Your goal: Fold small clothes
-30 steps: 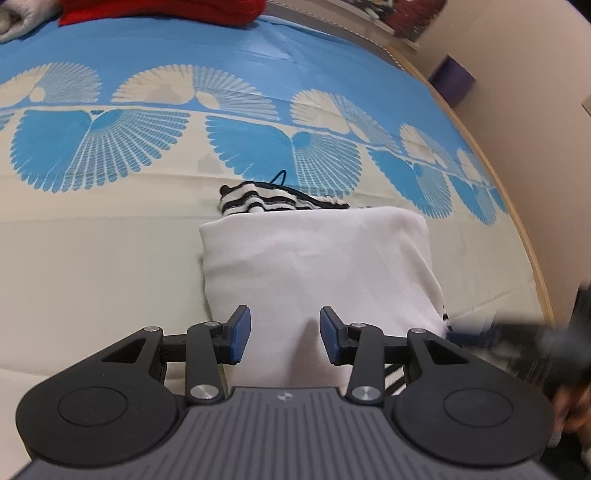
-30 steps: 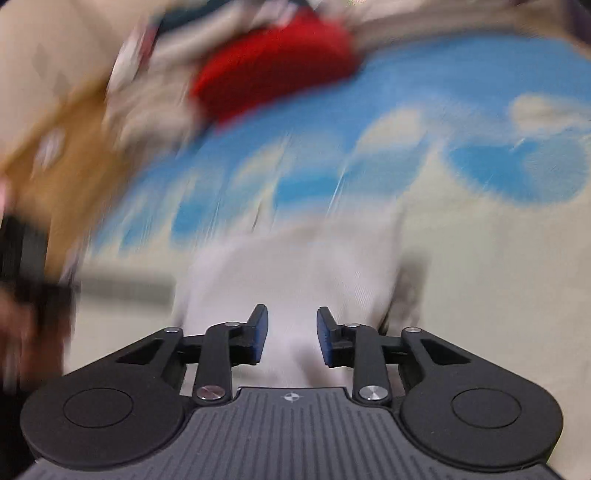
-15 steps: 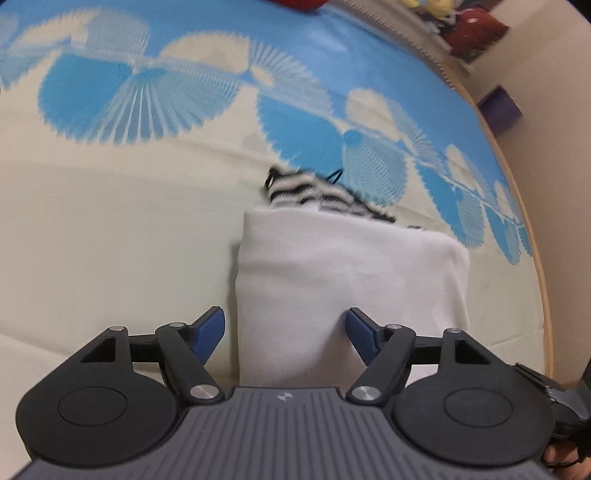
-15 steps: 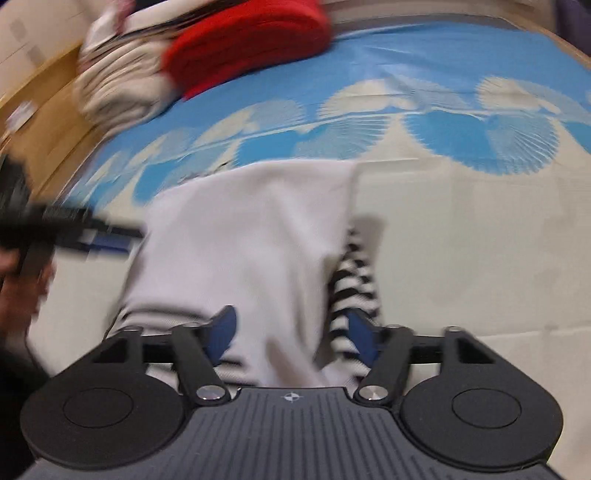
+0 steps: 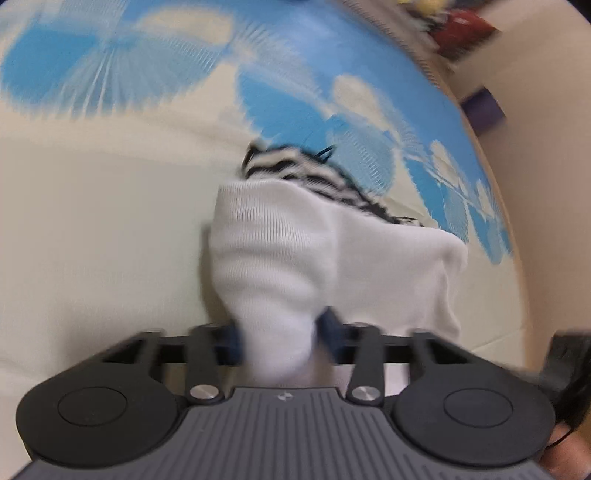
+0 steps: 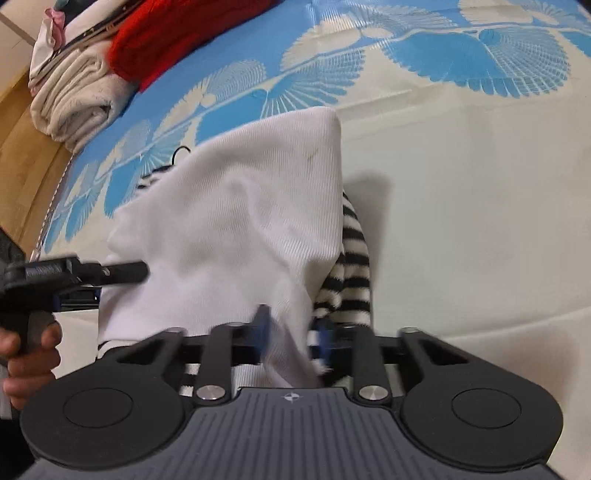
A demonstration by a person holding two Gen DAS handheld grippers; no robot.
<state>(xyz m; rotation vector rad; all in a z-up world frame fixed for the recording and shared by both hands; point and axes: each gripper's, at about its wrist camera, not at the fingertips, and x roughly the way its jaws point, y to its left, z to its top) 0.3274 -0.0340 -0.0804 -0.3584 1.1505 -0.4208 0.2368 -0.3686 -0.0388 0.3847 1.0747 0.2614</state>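
Observation:
A white ribbed garment (image 5: 295,258) with a black-and-white striped part (image 5: 314,173) lies folded on a blue and cream patterned sheet (image 5: 92,240). My left gripper (image 5: 280,332) is shut on its near white edge, which bunches up between the blue pads. My right gripper (image 6: 291,332) is shut on another edge of the white garment (image 6: 240,221), next to the striped part (image 6: 351,266). The left gripper (image 6: 122,273) also shows at the garment's left side in the right wrist view.
Folded white cloth (image 6: 74,99) and a red garment (image 6: 173,33) are stacked at the far left of the sheet in the right wrist view. A wooden edge (image 6: 22,155) borders the sheet. A purple object (image 5: 484,110) stands beyond the bed's edge.
Both grippers went from open over the garment to shut on its near edges. The cloth now rises in a bunch between each pair of fingers.

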